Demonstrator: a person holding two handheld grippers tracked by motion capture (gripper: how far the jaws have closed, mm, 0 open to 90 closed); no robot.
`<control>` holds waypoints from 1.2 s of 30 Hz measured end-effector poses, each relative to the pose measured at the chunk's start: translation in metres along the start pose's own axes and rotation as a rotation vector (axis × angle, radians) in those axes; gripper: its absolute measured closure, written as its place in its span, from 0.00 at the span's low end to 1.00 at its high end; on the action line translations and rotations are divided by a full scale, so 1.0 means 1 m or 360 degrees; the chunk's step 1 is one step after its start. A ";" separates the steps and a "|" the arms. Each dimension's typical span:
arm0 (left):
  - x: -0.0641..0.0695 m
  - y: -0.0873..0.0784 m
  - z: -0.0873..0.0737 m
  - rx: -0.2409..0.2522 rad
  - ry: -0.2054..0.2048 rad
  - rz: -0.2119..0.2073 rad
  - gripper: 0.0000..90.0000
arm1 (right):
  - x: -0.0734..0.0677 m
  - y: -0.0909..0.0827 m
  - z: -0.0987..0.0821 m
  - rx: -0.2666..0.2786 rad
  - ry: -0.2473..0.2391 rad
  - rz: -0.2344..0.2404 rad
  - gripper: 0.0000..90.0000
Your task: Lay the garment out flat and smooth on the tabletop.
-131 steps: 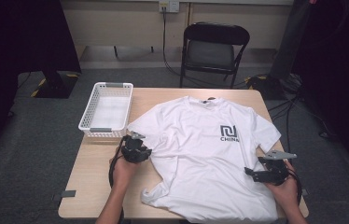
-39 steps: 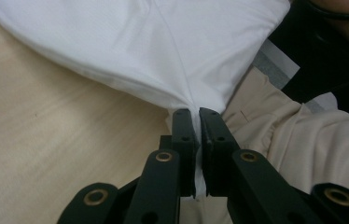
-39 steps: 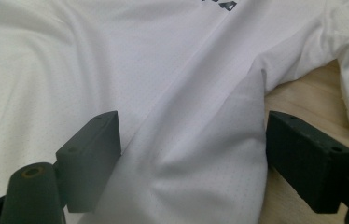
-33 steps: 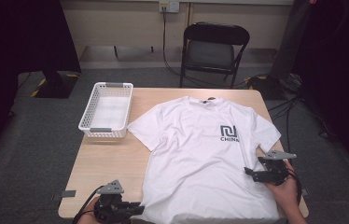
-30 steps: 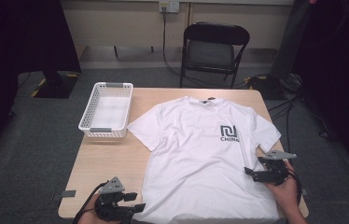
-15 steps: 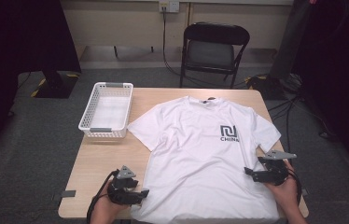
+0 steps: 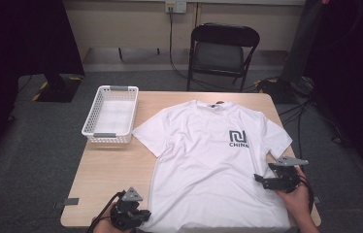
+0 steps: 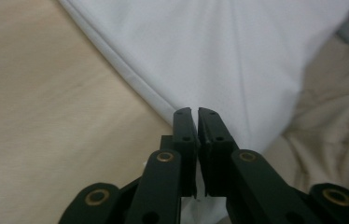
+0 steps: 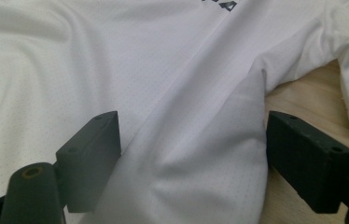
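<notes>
Left gripper (image 7: pixel 130 216) fingers just closed, pinching t-shirt (image 7: pixel 208 160) hem, lower left; right gripper (image 7: pixel 274 178) fingers open, straddling fabric; thin pinch may slip when lifted

We count one white T-shirt (image 7: pixel 208 160) spread on one wooden table (image 7: pixel 111 170), with one white plastic basket (image 7: pixel 110 115) on that table and one black folding chair (image 7: pixel 221 53) behind it. We count two hand-held grippers, the left gripper (image 7: pixel 143 216) and the right gripper (image 7: pixel 262 180), each with two black jaws, and each with one grey three-cornered plate on top. We also see one printed logo (image 7: pixel 238 138) on the shirt's chest, two short sleeves, and one wall socket (image 7: pixel 175 6) with one cable hanging from it.
</notes>
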State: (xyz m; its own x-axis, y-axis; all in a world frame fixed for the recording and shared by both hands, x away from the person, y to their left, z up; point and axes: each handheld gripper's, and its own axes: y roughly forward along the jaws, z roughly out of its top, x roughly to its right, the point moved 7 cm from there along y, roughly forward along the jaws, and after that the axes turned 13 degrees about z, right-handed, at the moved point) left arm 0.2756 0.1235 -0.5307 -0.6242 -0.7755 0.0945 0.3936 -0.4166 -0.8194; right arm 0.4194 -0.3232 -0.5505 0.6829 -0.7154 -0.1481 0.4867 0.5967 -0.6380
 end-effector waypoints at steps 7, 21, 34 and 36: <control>-0.015 -0.009 0.007 0.0130 0.0092 0.0109 0.55 | 0.000 -0.005 0.001 -0.0032 0.0060 0.0008 0.28; -0.059 0.044 0.086 0.0269 -0.0194 0.0365 0.59 | -0.003 -0.049 -0.020 0.0007 0.0210 -0.0084 0.56; -0.061 0.061 0.095 0.0158 -0.0165 0.0364 0.98 | 0.000 -0.047 -0.027 -0.0105 0.0184 -0.0020 0.98; -0.062 0.051 0.096 0.0193 -0.0158 0.0366 0.98 | 0.005 -0.059 -0.022 -0.0032 0.0190 -0.0037 0.98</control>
State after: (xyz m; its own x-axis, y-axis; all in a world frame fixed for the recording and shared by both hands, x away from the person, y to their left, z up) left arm 0.3992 0.1051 -0.5246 -0.4425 -0.8964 -0.0264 0.5990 -0.2736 -0.7526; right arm 0.3818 -0.3695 -0.5302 0.6011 -0.7679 -0.2214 0.4898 0.5729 -0.6571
